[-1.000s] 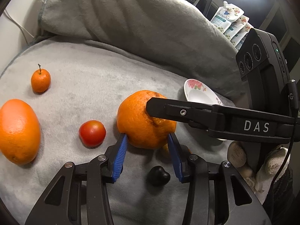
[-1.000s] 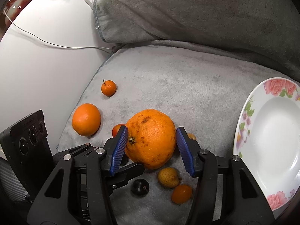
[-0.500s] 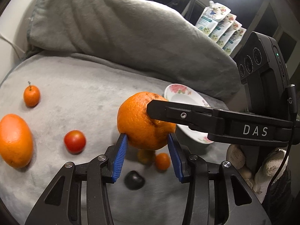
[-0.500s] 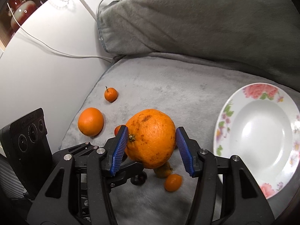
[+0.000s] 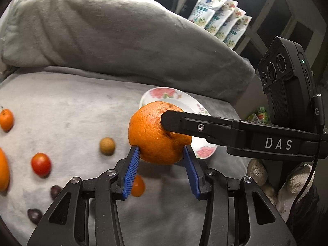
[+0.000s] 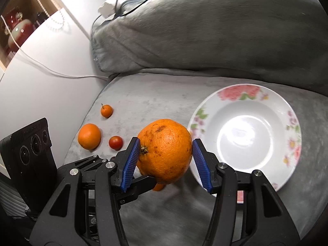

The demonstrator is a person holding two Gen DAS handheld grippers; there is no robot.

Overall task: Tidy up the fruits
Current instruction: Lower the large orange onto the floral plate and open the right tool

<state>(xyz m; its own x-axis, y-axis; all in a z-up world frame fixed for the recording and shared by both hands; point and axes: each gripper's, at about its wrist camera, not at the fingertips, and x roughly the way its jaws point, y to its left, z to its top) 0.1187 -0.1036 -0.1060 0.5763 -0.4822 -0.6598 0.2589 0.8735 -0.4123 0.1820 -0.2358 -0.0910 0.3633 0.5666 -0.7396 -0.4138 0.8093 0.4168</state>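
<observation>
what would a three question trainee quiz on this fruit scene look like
1. True or false: the big orange lies on the blanket.
2. How many claws grip the big orange: A one, B two, C none?
3. Fill in: the flowered plate holds ____ fruit.

Key:
1. False, it is in the air, above the blanket.
2. B, the left claw and right claw both press on it.
3. No.

Left hand-held gripper (image 5: 162,155): black frame, blue ribbed pads (image 5: 131,172), silver screws. Right hand-held gripper (image 6: 167,156) alike, marked "DAS"; white knit glove (image 5: 256,172).
</observation>
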